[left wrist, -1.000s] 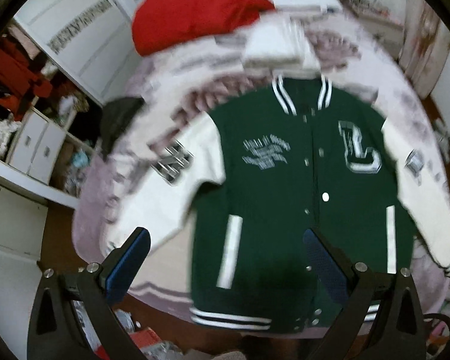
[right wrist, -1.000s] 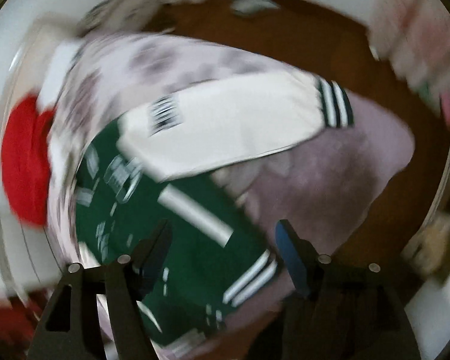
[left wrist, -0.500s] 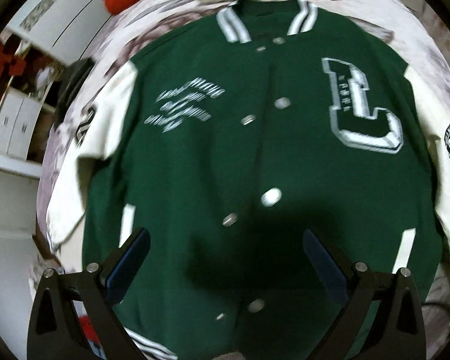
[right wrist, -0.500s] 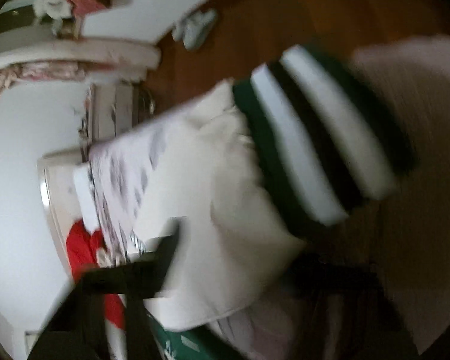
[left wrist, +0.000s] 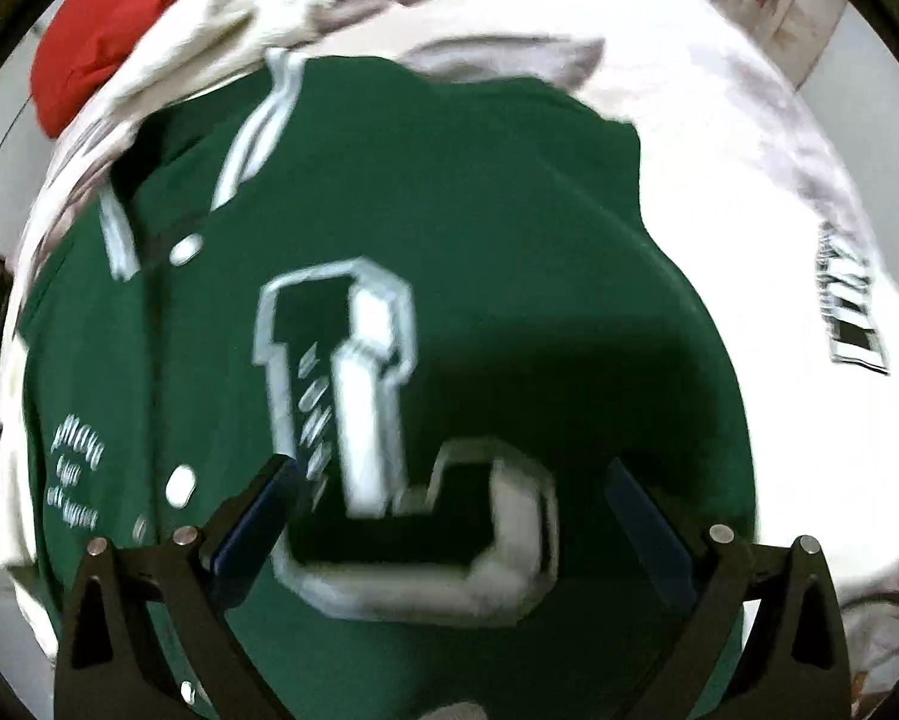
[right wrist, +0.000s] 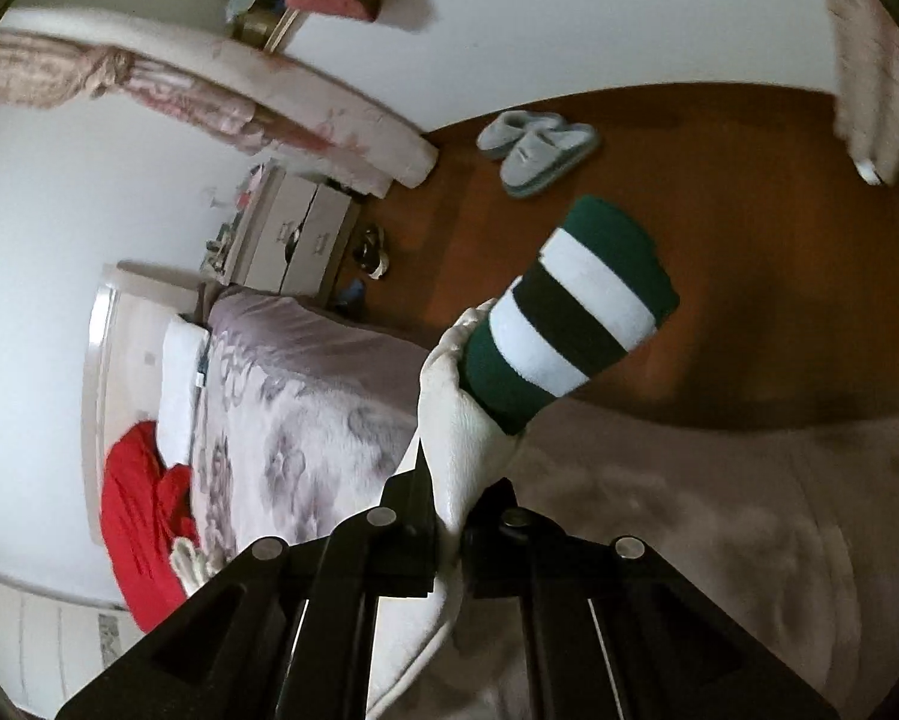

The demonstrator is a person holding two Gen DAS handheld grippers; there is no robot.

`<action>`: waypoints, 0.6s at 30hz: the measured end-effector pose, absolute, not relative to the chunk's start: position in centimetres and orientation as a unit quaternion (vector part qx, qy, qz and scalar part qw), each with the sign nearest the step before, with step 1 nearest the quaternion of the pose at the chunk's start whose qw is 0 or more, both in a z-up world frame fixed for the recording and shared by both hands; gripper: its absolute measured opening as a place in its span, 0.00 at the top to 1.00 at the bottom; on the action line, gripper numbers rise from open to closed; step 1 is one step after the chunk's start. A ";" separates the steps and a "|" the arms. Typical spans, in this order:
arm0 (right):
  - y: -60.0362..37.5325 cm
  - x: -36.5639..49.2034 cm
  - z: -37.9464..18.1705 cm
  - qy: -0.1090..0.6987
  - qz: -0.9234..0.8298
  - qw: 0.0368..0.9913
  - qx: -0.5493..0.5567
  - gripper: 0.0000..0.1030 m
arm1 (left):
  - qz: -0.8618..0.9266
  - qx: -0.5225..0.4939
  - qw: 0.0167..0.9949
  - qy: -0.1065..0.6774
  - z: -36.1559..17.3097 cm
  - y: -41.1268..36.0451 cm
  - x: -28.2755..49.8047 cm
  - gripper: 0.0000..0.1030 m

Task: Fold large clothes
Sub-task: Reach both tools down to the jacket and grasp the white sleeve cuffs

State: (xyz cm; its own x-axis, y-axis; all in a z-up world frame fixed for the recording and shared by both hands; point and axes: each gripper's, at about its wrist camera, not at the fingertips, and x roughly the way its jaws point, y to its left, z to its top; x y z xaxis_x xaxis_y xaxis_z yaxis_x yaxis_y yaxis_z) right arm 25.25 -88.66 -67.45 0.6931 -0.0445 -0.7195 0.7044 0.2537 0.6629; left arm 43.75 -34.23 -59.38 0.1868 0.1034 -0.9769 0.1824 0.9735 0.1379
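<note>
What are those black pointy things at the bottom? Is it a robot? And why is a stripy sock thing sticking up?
Not a robot. A person holds a claw in each hand, with a camera on each, looking along its fingers. One picture is from the left claw: it is open above a green jacket with a big letter L, lying on a flowery bed cover. The other is from the right claw: it pinches the jacket's white sleeve. The stripy thing is the sleeve's cuff.
</note>
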 end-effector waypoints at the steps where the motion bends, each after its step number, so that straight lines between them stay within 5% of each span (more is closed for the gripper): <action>1: -89.1 26.4 -67.7 0.304 -0.254 0.734 0.552 0.95 | -0.026 0.120 0.755 0.645 -60.6 -34.7 44.5 0.00; 7: -89.0 28.9 -66.7 0.314 -0.249 0.745 0.533 0.95 | -0.028 0.115 0.755 0.645 -62.3 -34.3 45.8 0.00; 18: -72.5 37.1 -50.1 0.343 -0.131 0.865 0.343 0.95 | 0.075 0.050 0.793 0.602 -53.7 -19.8 40.1 0.00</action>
State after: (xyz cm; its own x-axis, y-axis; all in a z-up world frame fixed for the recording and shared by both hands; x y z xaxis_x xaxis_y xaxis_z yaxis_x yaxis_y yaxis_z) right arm 37.07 -72.49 -50.15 0.7304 0.0093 -0.6829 0.4608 0.7313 0.5028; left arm 40.10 -19.79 -53.70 0.2637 0.1789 -0.9479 -0.0575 0.9838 0.1697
